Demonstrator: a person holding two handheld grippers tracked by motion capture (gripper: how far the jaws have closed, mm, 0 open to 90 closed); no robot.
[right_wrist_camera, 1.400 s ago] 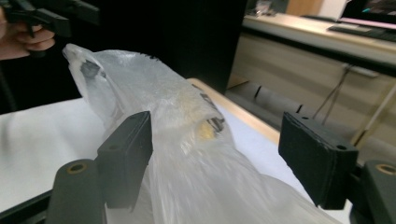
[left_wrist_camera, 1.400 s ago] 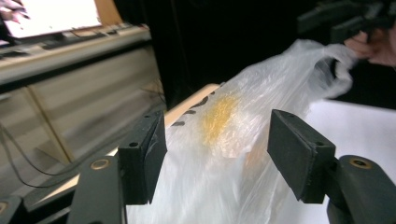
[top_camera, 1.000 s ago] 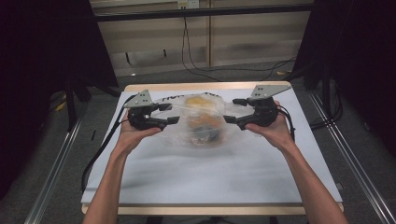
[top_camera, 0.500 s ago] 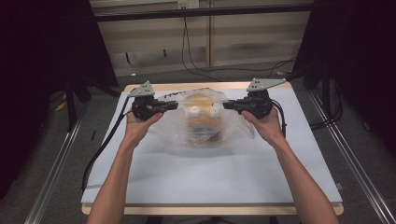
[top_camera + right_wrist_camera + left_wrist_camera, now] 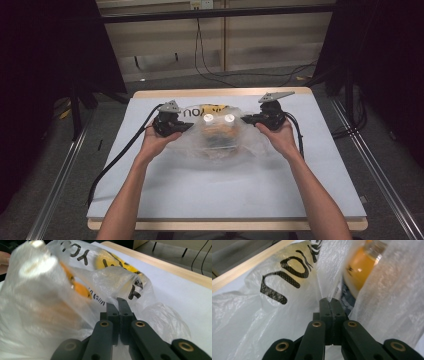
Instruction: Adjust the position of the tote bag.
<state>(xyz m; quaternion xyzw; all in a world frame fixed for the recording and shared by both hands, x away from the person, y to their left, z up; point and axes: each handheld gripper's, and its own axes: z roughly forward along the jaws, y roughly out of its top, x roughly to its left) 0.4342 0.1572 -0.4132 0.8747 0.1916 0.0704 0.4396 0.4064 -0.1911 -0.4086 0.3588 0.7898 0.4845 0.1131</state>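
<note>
A clear plastic bag (image 5: 220,140) with black lettering and a yellow print lies on the white table cover (image 5: 225,200) near the far edge. Inside it are orange-filled bottles (image 5: 358,270) with pale caps (image 5: 209,118). My left gripper (image 5: 186,126) is shut on the bag's left edge, and the jaws (image 5: 332,305) pinch a fold of film. My right gripper (image 5: 246,119) is shut on the bag's right edge, with film (image 5: 118,302) caught between its closed jaws. The bag is stretched between the two grippers.
A wooden table rim (image 5: 225,92) runs just behind the bag. Black cables (image 5: 120,155) trail from the grippers off the left and right sides. Metal floor rails (image 5: 55,190) flank the table. Wall cables (image 5: 210,60) hang behind it.
Both grippers have moved away from the person toward the far edge, carrying the bag with them. The bag's top has risen, and two bottle caps now show.
</note>
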